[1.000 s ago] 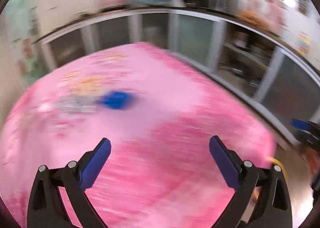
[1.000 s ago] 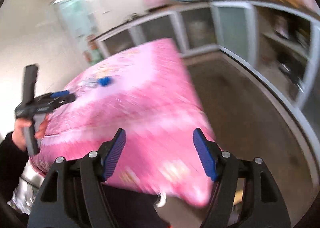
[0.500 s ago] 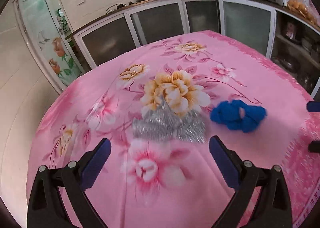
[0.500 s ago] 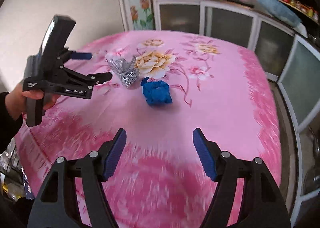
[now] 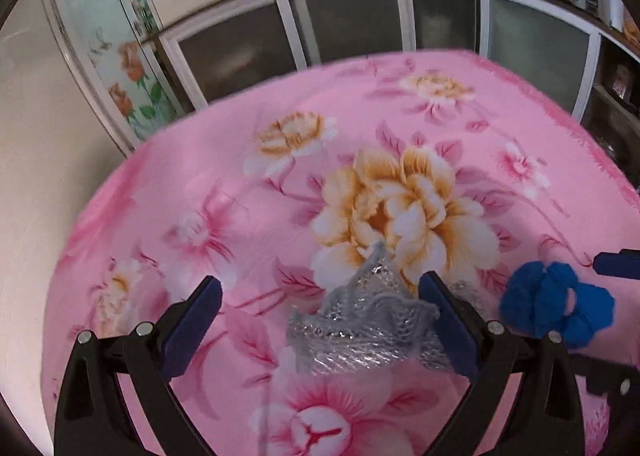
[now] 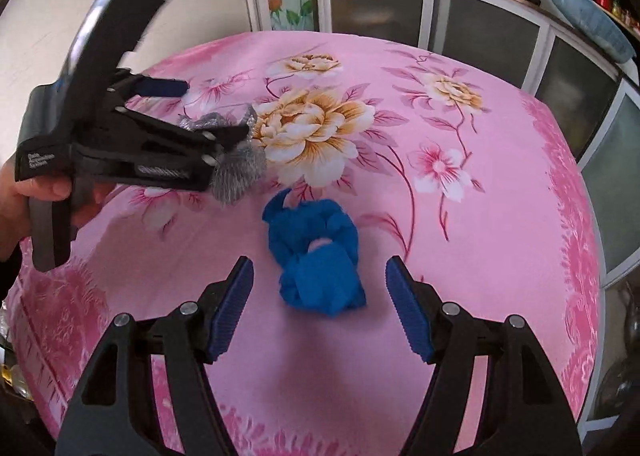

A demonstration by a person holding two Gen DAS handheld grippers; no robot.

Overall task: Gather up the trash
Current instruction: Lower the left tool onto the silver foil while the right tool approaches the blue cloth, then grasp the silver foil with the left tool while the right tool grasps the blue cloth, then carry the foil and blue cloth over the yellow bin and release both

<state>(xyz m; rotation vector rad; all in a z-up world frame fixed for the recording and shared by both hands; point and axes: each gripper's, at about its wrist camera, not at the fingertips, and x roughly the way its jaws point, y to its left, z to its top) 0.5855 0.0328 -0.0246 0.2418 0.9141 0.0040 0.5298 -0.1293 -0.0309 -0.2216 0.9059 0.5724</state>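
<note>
Crumpled blue wad (image 6: 318, 264) and silvery mesh scrap (image 5: 360, 320) on floral cloth (image 6: 480, 256), each between spread gripper (image 6: 320, 308) jaws.

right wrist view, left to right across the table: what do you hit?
Hand on the left tool's handle → left tool → silver mesh scrap → blue crumpled wad → bare pink floral tablecloth → glass-door cabinets past the table edge.

Tablecloth (image 6: 460, 240) – pink floral cloth, matt. Silver wad (image 5: 360, 320) – glittery mesh, rough. Blue wad (image 6: 316, 256) – crumpled, matt, soft-looking. Gripper pads (image 6: 232, 312): ribbed blue; arms matt black plastic.
</note>
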